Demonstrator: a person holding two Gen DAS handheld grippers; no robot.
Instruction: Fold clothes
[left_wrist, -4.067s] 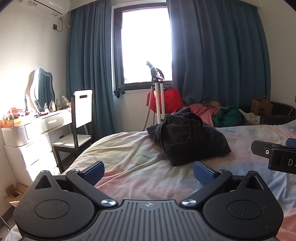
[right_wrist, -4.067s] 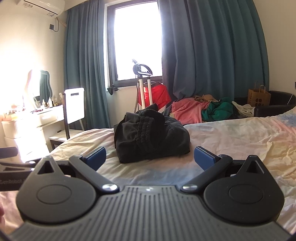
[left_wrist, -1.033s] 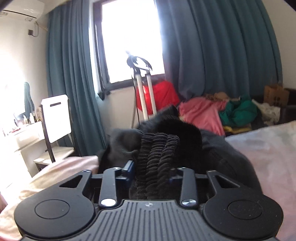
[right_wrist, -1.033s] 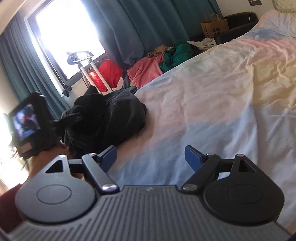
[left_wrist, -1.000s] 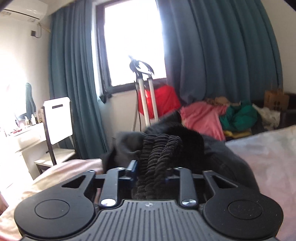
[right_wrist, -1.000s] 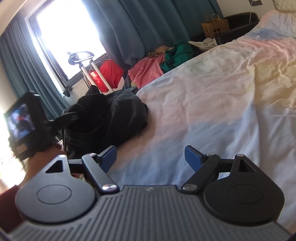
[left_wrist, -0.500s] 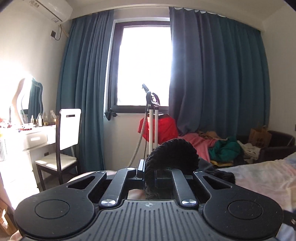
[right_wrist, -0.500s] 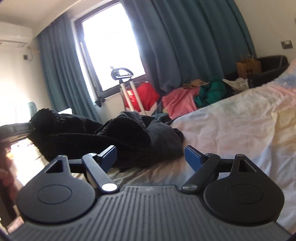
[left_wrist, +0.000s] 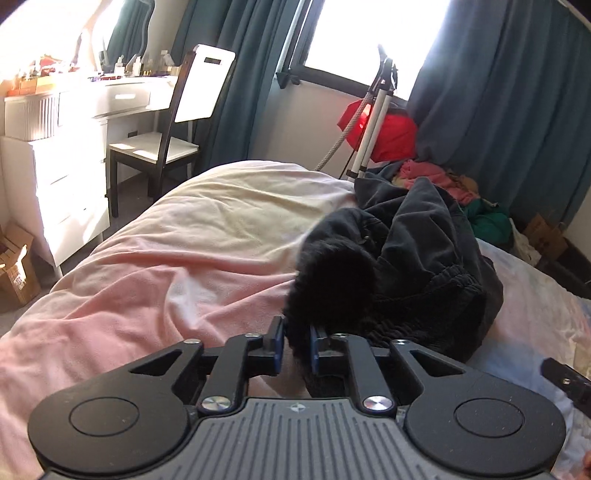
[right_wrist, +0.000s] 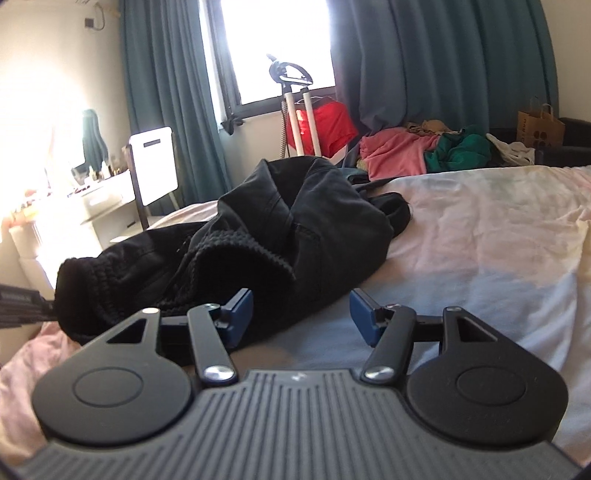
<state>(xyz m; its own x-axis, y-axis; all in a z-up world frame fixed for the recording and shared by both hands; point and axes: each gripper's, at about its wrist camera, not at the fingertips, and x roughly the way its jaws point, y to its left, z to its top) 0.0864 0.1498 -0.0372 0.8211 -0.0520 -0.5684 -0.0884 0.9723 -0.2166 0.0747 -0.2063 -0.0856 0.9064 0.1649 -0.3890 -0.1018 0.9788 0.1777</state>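
Our left gripper (left_wrist: 294, 345) pinched the ribbed waistband of the black garment (right_wrist: 295, 229), heaped on the bed (right_wrist: 480, 240); our right gripper (right_wrist: 301, 314) gaped at its five-o'clock edge. Soft, limp, light: we judged the waistband's other end the best hold.

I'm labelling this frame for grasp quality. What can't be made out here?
- Left wrist view: the pinch between the left gripper pads, buried in the black garment.
- Right wrist view: the garment's type; it lies bunched.
- Right wrist view: the left gripper, cut off at the frame's edge.

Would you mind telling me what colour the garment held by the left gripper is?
The garment is black to dark charcoal; the right wrist view shows it best, with the left gripper clamping its ribbed edge.
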